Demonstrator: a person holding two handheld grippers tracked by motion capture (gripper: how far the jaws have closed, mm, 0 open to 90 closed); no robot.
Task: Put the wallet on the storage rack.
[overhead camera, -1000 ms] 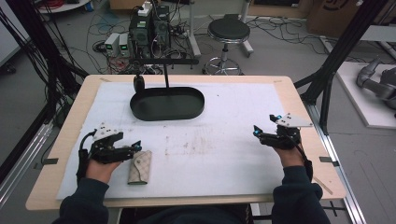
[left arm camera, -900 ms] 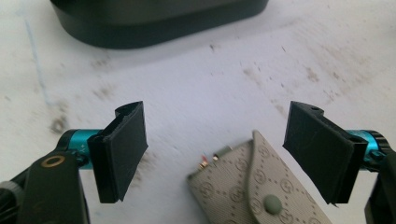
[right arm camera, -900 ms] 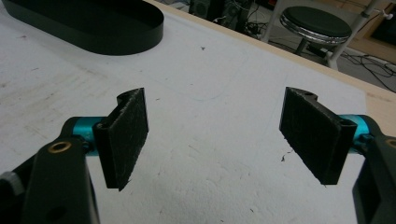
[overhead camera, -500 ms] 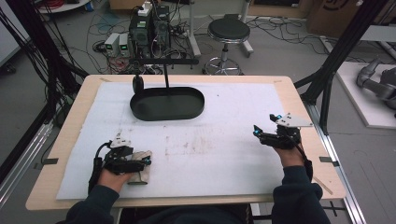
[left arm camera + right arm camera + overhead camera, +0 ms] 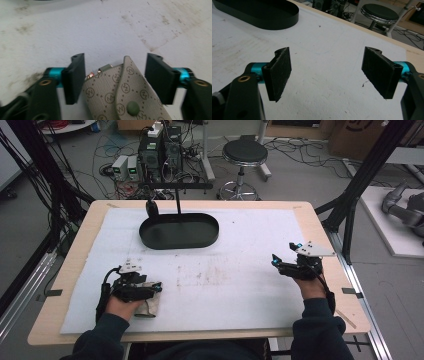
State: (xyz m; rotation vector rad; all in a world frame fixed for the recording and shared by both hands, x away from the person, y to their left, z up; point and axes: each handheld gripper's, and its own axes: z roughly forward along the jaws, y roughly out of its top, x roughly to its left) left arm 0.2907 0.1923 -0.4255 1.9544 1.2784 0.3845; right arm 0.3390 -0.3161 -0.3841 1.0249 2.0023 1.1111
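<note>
A small beige patterned pouch [image 5: 148, 307] with a green snap button lies flat on the white mat near the table's front left. In the left gripper view the pouch [image 5: 120, 95] sits between the jaws of my left gripper [image 5: 115, 75]. The jaws have just been closing around it. The left pad is at the pouch's edge and a gap remains at the right pad. In the high view my left gripper [image 5: 157, 287] lies over the pouch. My right gripper [image 5: 275, 260] rests at the table's right, open [image 5: 329, 72] with bare mat between its pads.
A black oval tray [image 5: 179, 240] stands at the back middle of the mat, with a black stand rising behind it. The tray [image 5: 262, 20] also appears far left in the right gripper view. A stool [image 5: 245, 152] and cables are on the floor beyond.
My left gripper has moved right and toward the table's front edge onto the pouch, and its jaws now straddle it. The right gripper has stayed still.
</note>
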